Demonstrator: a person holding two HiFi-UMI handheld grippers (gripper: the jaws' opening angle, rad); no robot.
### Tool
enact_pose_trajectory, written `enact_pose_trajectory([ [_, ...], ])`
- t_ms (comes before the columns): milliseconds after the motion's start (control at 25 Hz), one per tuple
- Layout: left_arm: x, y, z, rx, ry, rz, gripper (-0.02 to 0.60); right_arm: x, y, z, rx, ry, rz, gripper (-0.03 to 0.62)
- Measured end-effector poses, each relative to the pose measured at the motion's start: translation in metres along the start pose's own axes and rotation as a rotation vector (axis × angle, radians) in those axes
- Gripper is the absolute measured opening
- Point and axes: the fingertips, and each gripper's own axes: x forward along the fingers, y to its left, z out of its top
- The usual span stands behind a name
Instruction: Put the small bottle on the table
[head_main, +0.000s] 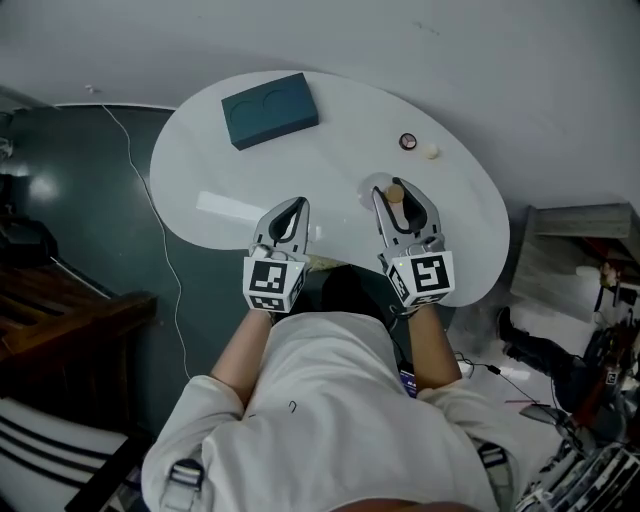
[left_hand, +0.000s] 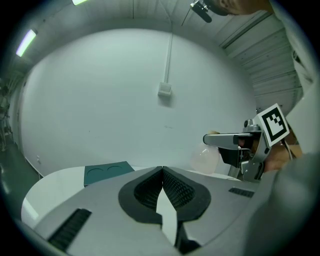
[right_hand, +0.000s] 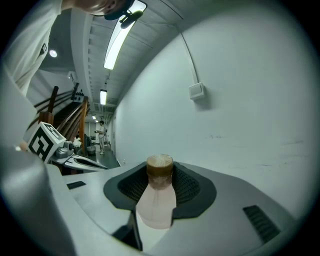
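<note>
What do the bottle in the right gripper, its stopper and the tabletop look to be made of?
The bottle looks frosted and translucent, pale pink: plastic or glass, I cannot tell which. The stopper is brown with a grainy top, probably cork. The tabletop is smooth glossy white, mirroring light: likely laminate or paint.

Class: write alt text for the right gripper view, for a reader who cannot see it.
The right gripper is shut on a small bottle, pale and translucent with a brown cap, standing cap-up between its jaws. Behind is a plain white wall with a small box and cable; the left gripper shows at far left.
</note>
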Motion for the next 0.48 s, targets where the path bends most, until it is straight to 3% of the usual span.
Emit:
enact_pose_trajectory([
  [480, 0.024, 0.032, -0.034, -0.09, 0.059, 0.196, 0.018, 0.073, -0.012, -0.025, -0.016, 0.063, 0.2, 0.14],
])
